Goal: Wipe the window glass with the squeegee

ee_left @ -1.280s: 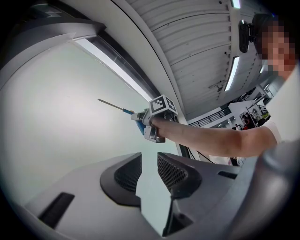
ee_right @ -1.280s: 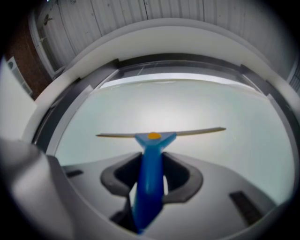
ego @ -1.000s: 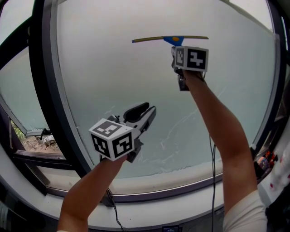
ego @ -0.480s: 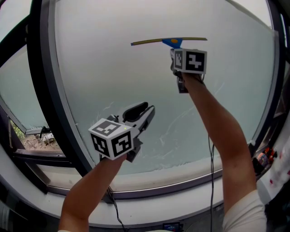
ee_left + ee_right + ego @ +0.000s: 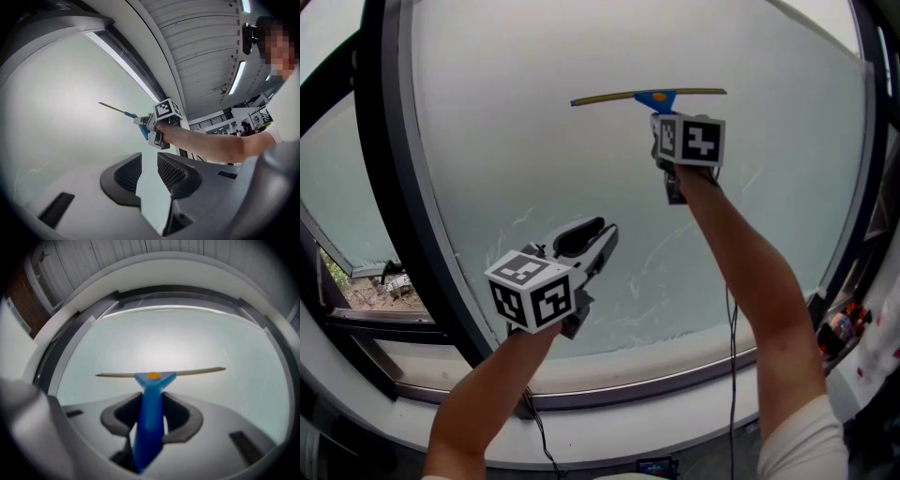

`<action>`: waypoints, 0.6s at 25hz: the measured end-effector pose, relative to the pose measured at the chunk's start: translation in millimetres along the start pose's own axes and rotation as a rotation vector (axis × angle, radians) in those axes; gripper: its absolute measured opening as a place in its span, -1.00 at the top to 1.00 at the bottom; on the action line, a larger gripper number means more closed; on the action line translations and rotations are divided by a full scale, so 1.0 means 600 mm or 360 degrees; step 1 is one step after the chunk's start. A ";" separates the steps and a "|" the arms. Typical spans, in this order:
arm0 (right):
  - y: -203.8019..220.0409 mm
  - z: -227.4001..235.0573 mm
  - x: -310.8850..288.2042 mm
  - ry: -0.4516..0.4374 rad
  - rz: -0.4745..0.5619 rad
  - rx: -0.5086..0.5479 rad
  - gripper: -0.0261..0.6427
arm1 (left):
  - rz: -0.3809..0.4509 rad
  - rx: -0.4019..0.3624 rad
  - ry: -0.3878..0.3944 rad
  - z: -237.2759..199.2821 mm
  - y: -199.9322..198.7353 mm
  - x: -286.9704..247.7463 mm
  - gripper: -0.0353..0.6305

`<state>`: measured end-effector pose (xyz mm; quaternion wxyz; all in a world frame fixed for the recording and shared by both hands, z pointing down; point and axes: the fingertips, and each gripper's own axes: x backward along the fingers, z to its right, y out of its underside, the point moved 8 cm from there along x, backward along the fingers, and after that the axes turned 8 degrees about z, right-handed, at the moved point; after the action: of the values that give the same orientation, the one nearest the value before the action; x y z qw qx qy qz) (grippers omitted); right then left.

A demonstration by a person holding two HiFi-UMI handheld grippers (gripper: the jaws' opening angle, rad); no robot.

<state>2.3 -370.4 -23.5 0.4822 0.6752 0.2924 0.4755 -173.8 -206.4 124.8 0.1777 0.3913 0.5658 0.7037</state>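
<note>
The squeegee (image 5: 652, 97) has a blue handle and a long thin yellowish blade lying level against the pale window glass (image 5: 516, 159). My right gripper (image 5: 662, 112) is shut on the handle just below the blade, high on the pane. In the right gripper view the blue handle (image 5: 151, 404) runs up between the jaws to the blade (image 5: 197, 371). My left gripper (image 5: 596, 236) hangs lower and to the left, close to the glass, open with nothing between its jaws (image 5: 149, 171). From the left gripper view the squeegee (image 5: 123, 112) and the right gripper (image 5: 157, 126) show edge-on.
A dark curved window frame (image 5: 398, 216) borders the pane on the left, with another pane (image 5: 337, 187) beyond it. A pale sill (image 5: 628, 412) runs below. Wet streaks (image 5: 661, 258) mark the lower glass. A black cable (image 5: 734, 356) hangs by the right arm.
The right gripper and the squeegee have slid a little way down the glass, the blade staying level. The left gripper has stayed where it was.
</note>
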 end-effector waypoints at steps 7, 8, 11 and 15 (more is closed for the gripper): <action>0.026 0.002 0.012 0.0008 -0.0044 0.0006 0.49 | -0.0013 0.0040 0.0002 0.000 0.017 0.006 0.52; 0.030 0.001 0.014 0.0009 -0.0050 0.0007 0.49 | -0.0016 0.0045 0.0004 0.000 0.019 0.007 0.52; 0.037 0.001 0.018 0.0007 -0.0064 0.0009 0.49 | -0.0026 0.0062 0.0006 0.001 0.027 0.008 0.52; 0.045 0.001 0.022 0.0007 -0.0075 0.0014 0.49 | -0.0034 0.0079 0.0008 0.002 0.035 0.009 0.52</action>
<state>6.2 -369.3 6.6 0.4896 0.6693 0.3113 0.4641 -172.4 -208.1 146.6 0.1740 0.3878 0.5877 0.6884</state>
